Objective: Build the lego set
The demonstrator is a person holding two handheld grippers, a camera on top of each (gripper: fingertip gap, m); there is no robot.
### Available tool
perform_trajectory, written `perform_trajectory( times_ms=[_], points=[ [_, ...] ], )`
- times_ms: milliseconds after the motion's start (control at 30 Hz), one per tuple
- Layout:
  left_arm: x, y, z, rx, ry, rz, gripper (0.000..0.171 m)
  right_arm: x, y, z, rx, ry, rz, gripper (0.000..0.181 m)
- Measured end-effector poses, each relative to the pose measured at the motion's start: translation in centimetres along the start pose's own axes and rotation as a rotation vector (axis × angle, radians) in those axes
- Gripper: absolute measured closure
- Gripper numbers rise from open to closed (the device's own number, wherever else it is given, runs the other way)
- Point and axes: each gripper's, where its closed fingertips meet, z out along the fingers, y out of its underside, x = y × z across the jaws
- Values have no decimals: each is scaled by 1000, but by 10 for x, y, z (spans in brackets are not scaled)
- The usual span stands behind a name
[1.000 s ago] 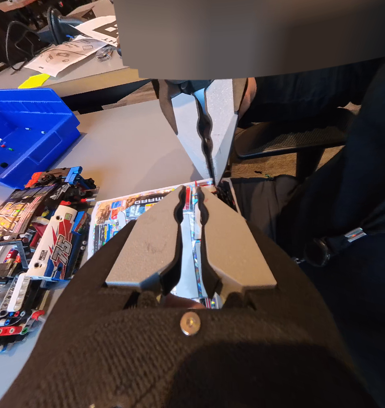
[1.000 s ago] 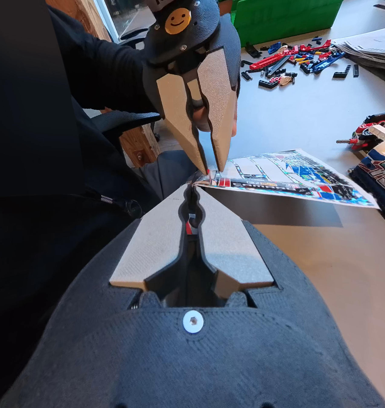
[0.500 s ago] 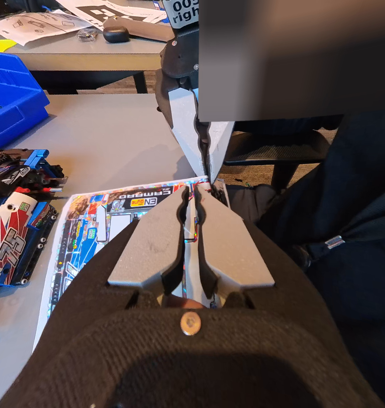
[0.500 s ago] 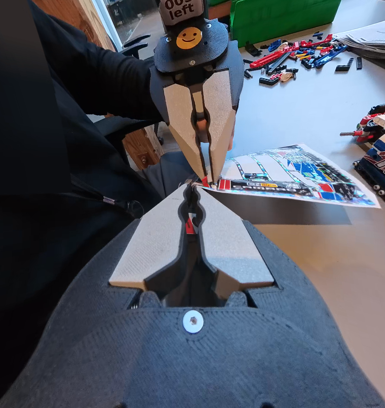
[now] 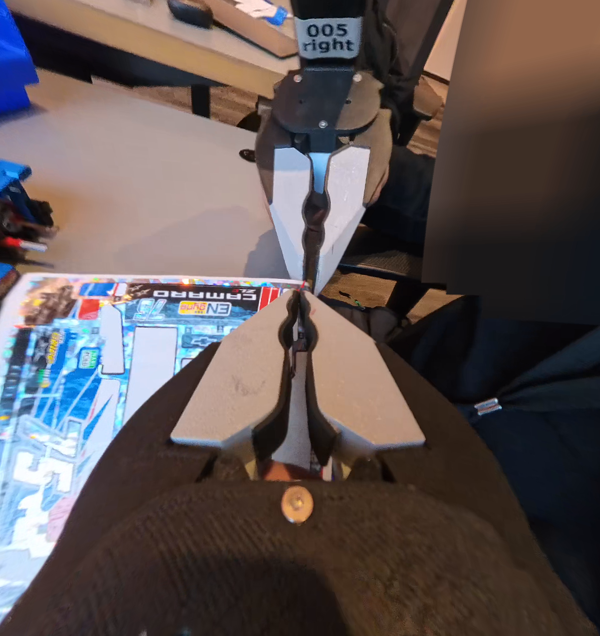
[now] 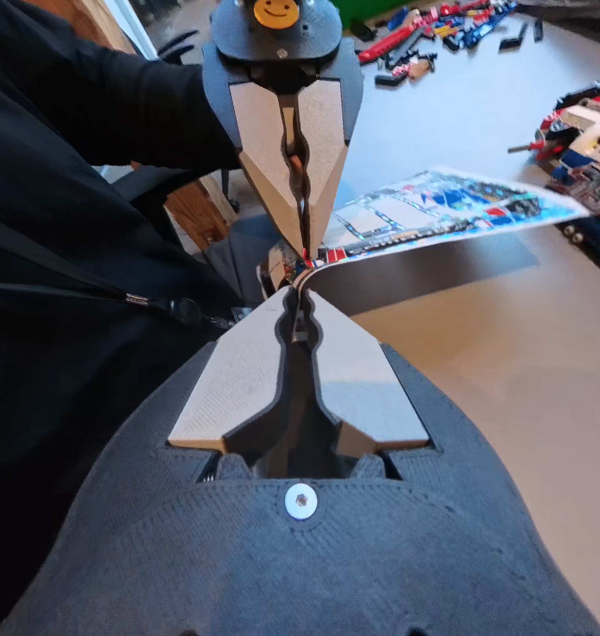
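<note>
A colourful sticker sheet (image 5: 85, 361) is held above the grey table; it also shows in the right wrist view (image 6: 446, 210). My right gripper (image 6: 300, 292) is shut on the sheet's near corner, which bends down into its jaws. My left gripper (image 5: 298, 296) is shut and meets it tip to tip at that corner. In the right wrist view the left gripper (image 6: 305, 255) comes down from above and pinches a small red sticker (image 6: 304, 251) at the sheet's edge. The right gripper also shows in the left wrist view (image 5: 309, 280).
A partly built red, white and blue lego car (image 6: 588, 144) sits on the table (image 6: 464, 378) beyond the sheet. Loose lego pieces (image 6: 446, 31) lie at the far side. A blue bin (image 5: 2, 58) stands far left. A person's dark sleeve (image 6: 119, 103) and clothing fill the left. Both grippers' tips are close together, under 4 cm apart.
The left gripper's jaws have closed on the sheet's corner. The sheet has lifted off the table and now bends at the corner held by the right gripper. Both views have drawn closer.
</note>
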Motion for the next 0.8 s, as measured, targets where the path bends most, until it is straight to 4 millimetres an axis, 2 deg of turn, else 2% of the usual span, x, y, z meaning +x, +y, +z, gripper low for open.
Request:
perform_trajectory(
  times_ms=[200,367,600,700,800],
  points=[
    [-15,9,10,17,43,-248,171,19,18,-1,-77,106,20,171],
    [-27,11,10,56,61,-360,171,26,-1,-15,-1,177,-13,162],
    [-24,10,10,69,109,-393,171,27,-9,-7,33,143,-70,167],
    [-21,9,9,73,130,-394,171,28,-8,-3,33,126,-96,176],
    [-21,7,8,86,143,-406,171,28,-5,1,15,119,-118,172]
  ],
)
